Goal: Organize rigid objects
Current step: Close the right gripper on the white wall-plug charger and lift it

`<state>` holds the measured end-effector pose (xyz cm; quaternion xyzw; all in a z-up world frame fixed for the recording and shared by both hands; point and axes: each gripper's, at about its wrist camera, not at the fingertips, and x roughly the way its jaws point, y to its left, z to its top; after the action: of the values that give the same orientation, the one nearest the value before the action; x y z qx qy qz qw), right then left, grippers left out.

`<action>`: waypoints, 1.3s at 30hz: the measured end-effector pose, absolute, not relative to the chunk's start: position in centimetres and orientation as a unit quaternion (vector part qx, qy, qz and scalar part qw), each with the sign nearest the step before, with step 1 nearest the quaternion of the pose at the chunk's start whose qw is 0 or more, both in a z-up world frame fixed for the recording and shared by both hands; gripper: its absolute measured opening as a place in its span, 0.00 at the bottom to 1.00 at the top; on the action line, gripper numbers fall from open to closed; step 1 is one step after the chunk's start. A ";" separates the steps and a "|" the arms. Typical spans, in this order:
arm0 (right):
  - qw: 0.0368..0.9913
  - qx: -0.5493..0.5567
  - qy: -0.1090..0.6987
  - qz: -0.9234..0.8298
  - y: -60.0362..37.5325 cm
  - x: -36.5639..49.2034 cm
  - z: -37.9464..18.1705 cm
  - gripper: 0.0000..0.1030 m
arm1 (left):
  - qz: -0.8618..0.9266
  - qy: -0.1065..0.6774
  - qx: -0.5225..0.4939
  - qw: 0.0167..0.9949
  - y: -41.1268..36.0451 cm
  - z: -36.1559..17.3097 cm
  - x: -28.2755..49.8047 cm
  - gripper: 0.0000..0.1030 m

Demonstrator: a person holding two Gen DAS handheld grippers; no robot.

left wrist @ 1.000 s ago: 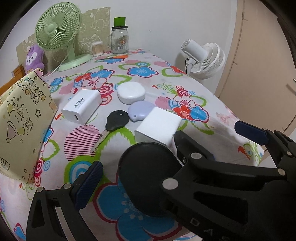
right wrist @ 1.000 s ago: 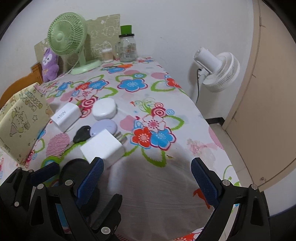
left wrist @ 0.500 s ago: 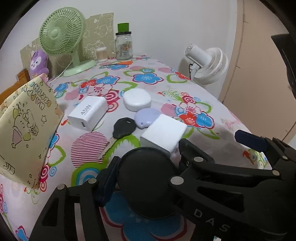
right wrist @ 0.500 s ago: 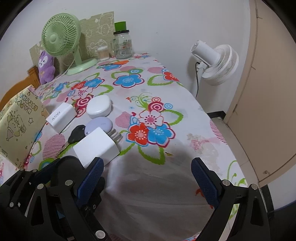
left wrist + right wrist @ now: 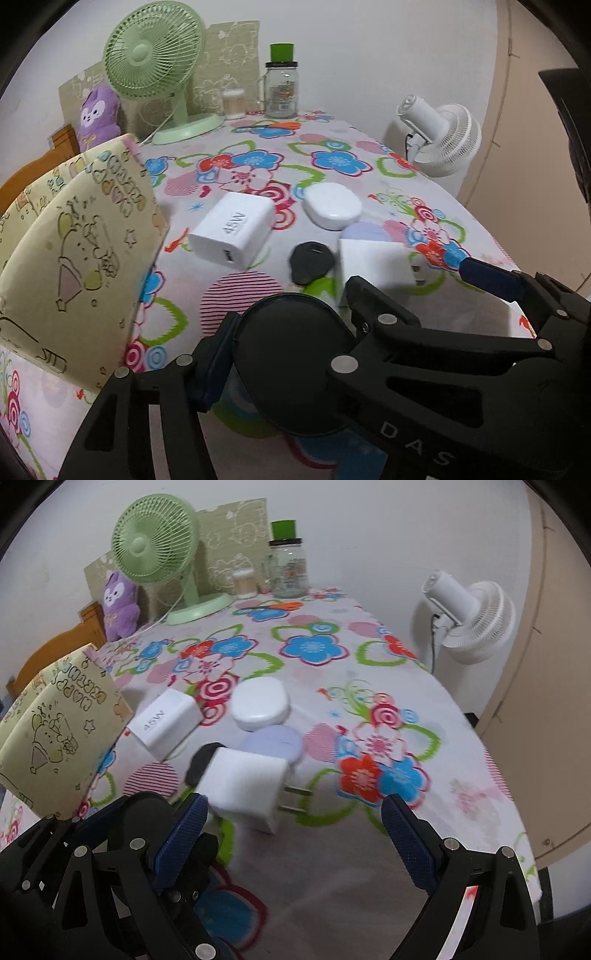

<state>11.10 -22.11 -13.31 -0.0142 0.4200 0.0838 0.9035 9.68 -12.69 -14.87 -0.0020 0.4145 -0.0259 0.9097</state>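
Note:
In the left wrist view, my left gripper is shut on a flat black round disc. Its left pad presses the disc's rim. Its other finger is hidden behind my right gripper, which crosses in front. The right gripper stands open. A white plug charger, prongs pointing right, lies just beyond its fingertips. Further back lie a black key fob, a lilac round case, a white oval case and a white 45W charger. The disc also shows at the right wrist view's lower left.
A yellow cartoon-print paper bag stands at the left. At the back of the flowered tablecloth are a green fan, a glass jar and a purple plush. A white fan stands past the table's right edge.
My left gripper's left finger swung in and closed on the black disc. Both grippers moved forward toward the group of objects. The white plug charger now looks turned, just ahead of the right fingertips.

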 end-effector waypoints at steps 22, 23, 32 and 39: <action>0.902 -0.012 0.425 0.080 -20.9 11.8 -13.1 0.67 | -0.033 0.415 -0.002 0.909 -11.7 -14.2 10.2 0.64; 0.903 -0.011 0.423 0.077 -21.0 11.6 -12.8 0.67 | -0.034 0.413 -0.001 0.910 -11.8 -14.0 10.1 0.64; 0.905 0.002 0.421 0.061 -21.5 10.6 -11.1 0.67 | -0.047 0.410 0.004 0.911 -11.9 -12.3 9.4 0.64; 0.912 0.003 0.406 0.054 -21.1 9.6 -9.1 0.67 | -0.055 0.397 0.007 0.916 -11.6 -10.4 8.7 0.64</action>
<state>9.55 -21.09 -9.07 0.0035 0.4058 0.0539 0.9124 8.65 -11.58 -10.45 0.0066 0.3966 -0.0553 0.9163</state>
